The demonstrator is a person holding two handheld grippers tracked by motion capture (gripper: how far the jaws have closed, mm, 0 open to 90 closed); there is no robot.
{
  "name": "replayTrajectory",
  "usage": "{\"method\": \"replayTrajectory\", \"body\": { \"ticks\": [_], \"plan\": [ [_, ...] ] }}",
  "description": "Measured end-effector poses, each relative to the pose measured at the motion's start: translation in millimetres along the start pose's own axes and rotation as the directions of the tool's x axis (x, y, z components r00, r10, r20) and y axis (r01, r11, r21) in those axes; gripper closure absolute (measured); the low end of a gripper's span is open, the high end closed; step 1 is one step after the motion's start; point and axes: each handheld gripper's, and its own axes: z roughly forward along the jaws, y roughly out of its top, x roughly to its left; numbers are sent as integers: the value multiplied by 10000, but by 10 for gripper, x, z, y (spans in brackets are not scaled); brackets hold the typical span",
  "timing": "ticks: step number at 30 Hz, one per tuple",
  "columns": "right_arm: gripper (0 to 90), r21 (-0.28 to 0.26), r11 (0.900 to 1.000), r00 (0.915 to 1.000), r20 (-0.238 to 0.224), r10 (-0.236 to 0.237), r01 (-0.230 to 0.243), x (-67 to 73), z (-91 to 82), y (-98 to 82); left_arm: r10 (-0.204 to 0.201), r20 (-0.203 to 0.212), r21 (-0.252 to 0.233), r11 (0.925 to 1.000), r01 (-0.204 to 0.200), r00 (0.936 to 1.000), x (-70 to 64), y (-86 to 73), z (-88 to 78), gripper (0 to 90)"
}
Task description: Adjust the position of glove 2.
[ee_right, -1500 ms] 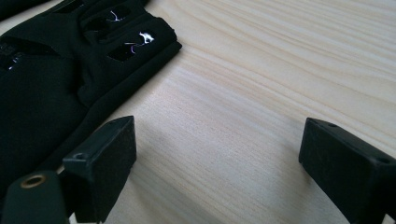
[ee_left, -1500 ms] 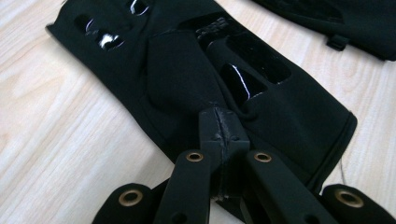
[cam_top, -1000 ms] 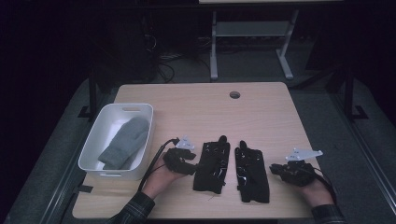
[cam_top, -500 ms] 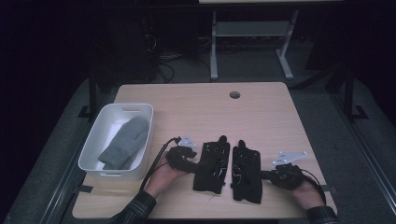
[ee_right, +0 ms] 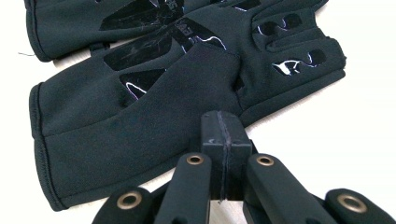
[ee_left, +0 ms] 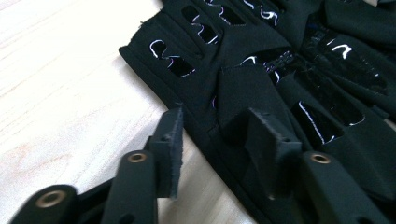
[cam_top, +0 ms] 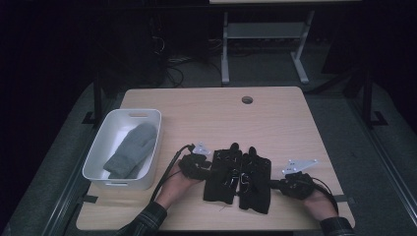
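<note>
White bin (cam_top: 147,147) sits at the far left of the desk (cam_top: 275,123) with a grey mitten (cam_top: 132,156) inside, well apart from the work, no risk there.

Left tongs (cam_top: 202,167) are at the outer edge of the left black glove (cam_top: 222,176). In the left gripper view the left tongs (ee_left: 215,135) have just been closing, and the jaws straddle the glove hem (ee_left: 205,112), one pad on bare wood, the other over a raised fold of fabric; the pads are not pressing yet, so released for now. Risk: they bite only that loose fold or the top layer, and the glove drags or peels off on lift. The lower pad may also scrape the desk and miss the hem.

Right black glove (cam_top: 255,184) lies just beside the left one, touching or overlapping along the middle, cannot tell which. Risk: pulling one shifts the other.

Right tongs (cam_top: 281,184) are at the right glove's outer edge. In the right gripper view the right tongs (ee_right: 223,140) are clenched pad to pad, nothing between them, tips at the edge of the glove (ee_right: 140,116). Risk: pushing with clenched tips bunches or skews the fabric, or slides the pair toward the left hand.
</note>
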Motion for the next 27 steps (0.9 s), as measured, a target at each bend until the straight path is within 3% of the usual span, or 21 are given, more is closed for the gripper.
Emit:
{"method": "replayTrajectory", "body": {
  "ticks": [4,10,13,16,19,27],
  "plan": [
    [900,-8,10000,10000,-34,-40,40,1,2,2,-99,-128,8,10000,100,9999,-17,8,15,655],
    [900,30,9999,9999,-78,-111,111,15,9,12,-340,-131,68,9994,341,9993,-2,19,9,855],
    [900,-5,9999,9999,-108,-107,107,18,16,12,-424,-25,50,9991,424,9991,11,20,6,869],
    [900,-25,9999,9999,-131,-101,100,13,20,14,-740,255,-133,9971,743,9969,19,29,-16,874],
    [900,-15,10000,9999,-159,-13,12,14,22,19,-805,572,-348,9960,826,9951,39,55,-97,874],
    [900,-61,10000,9998,-188,-17,16,23,44,45,-980,1701,-836,9900,1135,9805,30,135,-283,875]
  ]
}}
